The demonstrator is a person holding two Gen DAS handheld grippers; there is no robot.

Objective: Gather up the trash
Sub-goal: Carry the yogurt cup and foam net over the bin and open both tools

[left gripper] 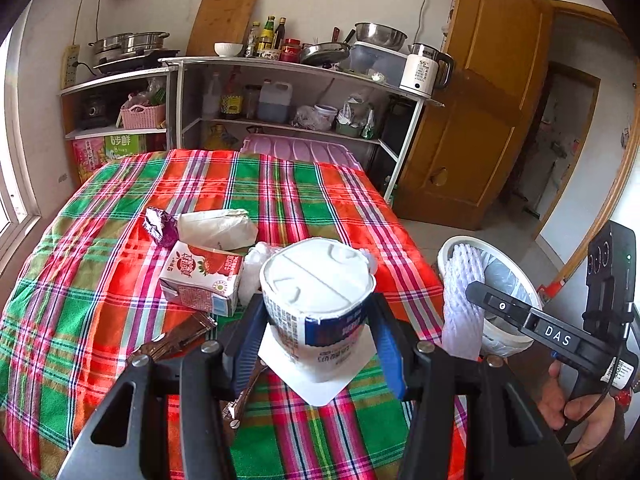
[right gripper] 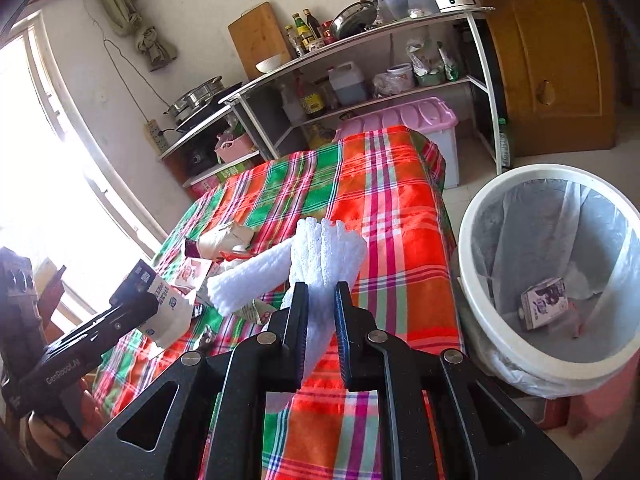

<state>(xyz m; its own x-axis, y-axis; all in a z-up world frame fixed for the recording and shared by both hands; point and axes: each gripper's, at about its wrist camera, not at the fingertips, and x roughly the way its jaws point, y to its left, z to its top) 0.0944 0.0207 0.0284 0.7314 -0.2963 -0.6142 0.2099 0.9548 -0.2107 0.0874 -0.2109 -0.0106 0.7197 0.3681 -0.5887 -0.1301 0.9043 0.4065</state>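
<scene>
My left gripper point(left gripper: 316, 320) is shut on a white yogurt cup point(left gripper: 316, 292), held upside down above the plaid table point(left gripper: 280, 188); the cup point(right gripper: 170, 314) also shows at the left of the right wrist view. My right gripper point(right gripper: 322, 300) is shut on a white foam net sleeve point(right gripper: 324, 252), lifted over the table's right side; the sleeve point(left gripper: 460, 300) hangs in front of the white bin point(left gripper: 500, 336). The lined bin point(right gripper: 480, 208) stands on the floor right of the table with a small carton point(right gripper: 544, 302) inside. On the cloth lie a red milk carton point(left gripper: 204, 276), a purple wrapper point(left gripper: 162, 226), a white paper bag point(left gripper: 218, 228) and a brown wrapper point(left gripper: 180, 338).
Behind the table stand metal shelves point(left gripper: 280, 68) with pots, bottles and a kettle point(left gripper: 424, 72), and a pink-lidded box point(right gripper: 404, 116). A wooden door point(left gripper: 480, 100) is at the right, a window point(right gripper: 44, 184) at the left. A hand point(left gripper: 576, 408) holds the right gripper's handle.
</scene>
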